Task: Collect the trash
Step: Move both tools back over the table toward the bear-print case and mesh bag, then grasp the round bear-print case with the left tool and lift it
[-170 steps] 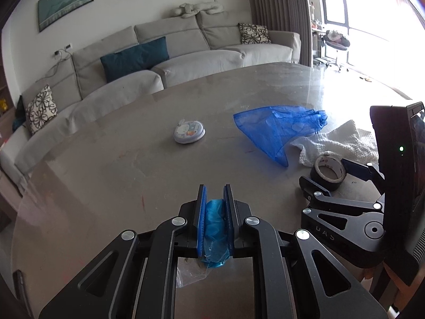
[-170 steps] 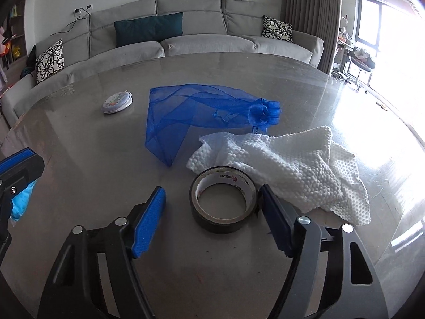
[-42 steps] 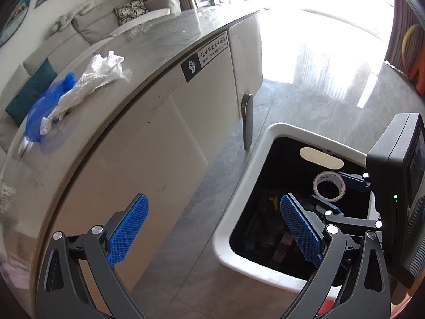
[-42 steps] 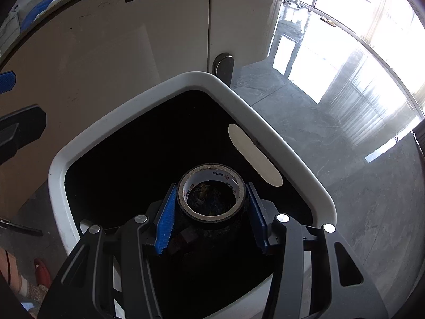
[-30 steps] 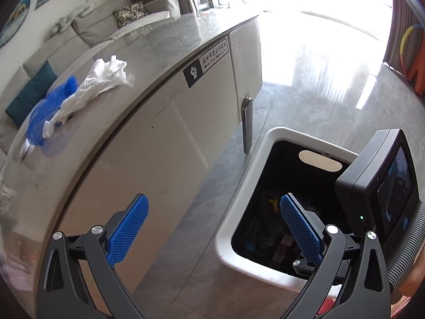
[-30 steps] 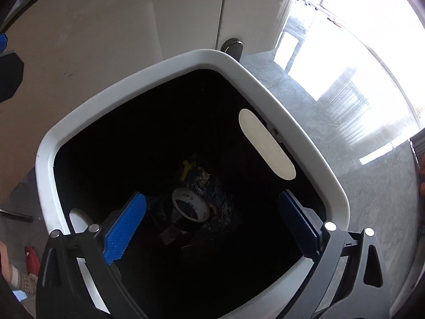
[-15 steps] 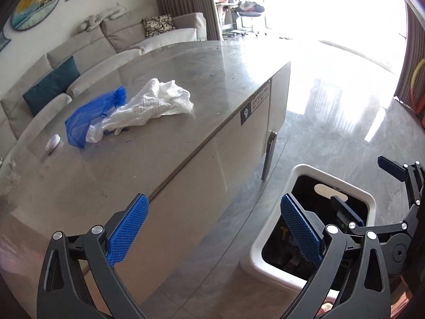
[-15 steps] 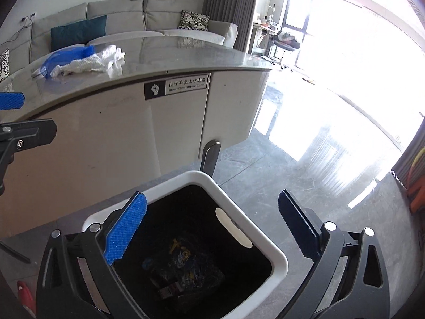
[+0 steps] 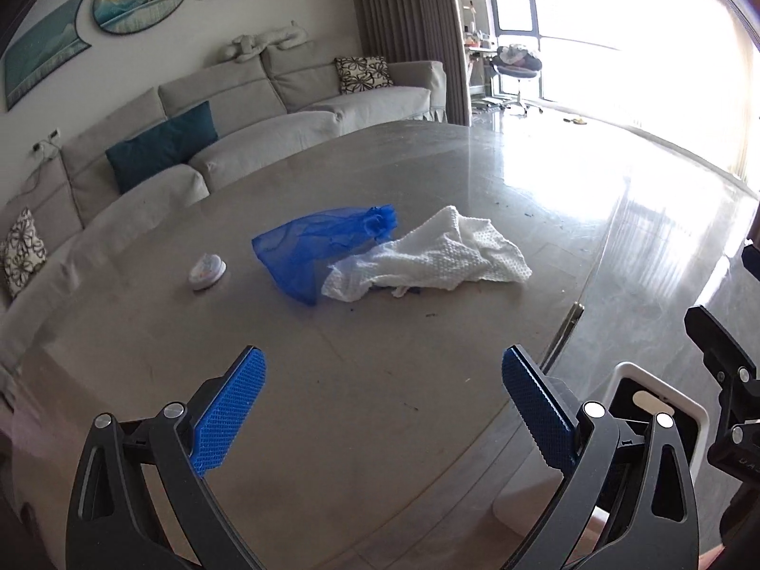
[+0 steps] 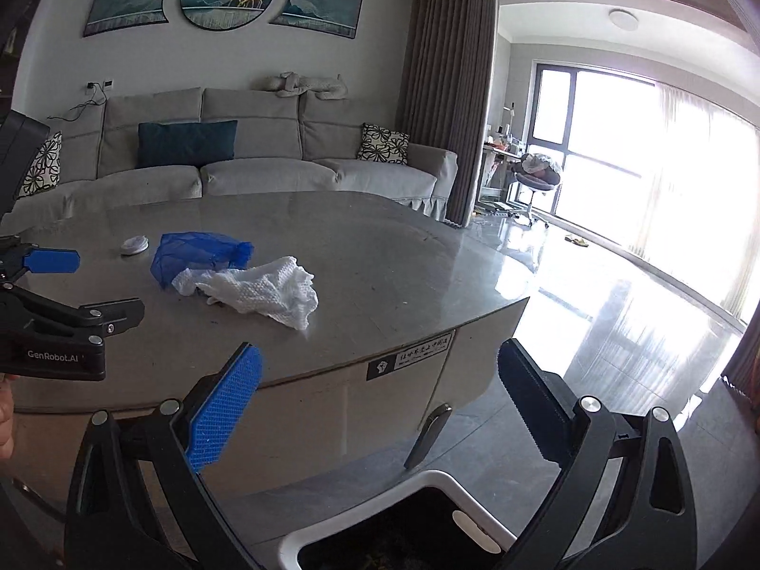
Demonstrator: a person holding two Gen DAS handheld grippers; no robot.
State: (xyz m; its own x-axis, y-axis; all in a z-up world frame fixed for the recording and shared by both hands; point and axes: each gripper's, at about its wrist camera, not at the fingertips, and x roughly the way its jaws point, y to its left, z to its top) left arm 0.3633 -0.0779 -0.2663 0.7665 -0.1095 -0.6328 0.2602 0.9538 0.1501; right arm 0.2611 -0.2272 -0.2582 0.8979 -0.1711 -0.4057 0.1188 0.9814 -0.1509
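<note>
The left gripper (image 9: 382,408) hung above the grey bench (image 9: 361,380) with its blue-padded jaws spread wide and nothing between them. Further along the bench lay a blue mesh bag (image 9: 323,244), and a crumpled white textured cloth (image 9: 437,261) rested against its right side, overlapping it. A small round white tin (image 9: 207,271) sat apart to the left of the bag. Beyond the bench's right edge, down on the glossy floor, stood a white bin (image 9: 665,389) with a dark interior, partly hidden by the gripper's right finger. Part of the right gripper (image 9: 726,380) showed at the right edge. A grey sofa (image 9: 228,142) ran along the far wall.
</note>
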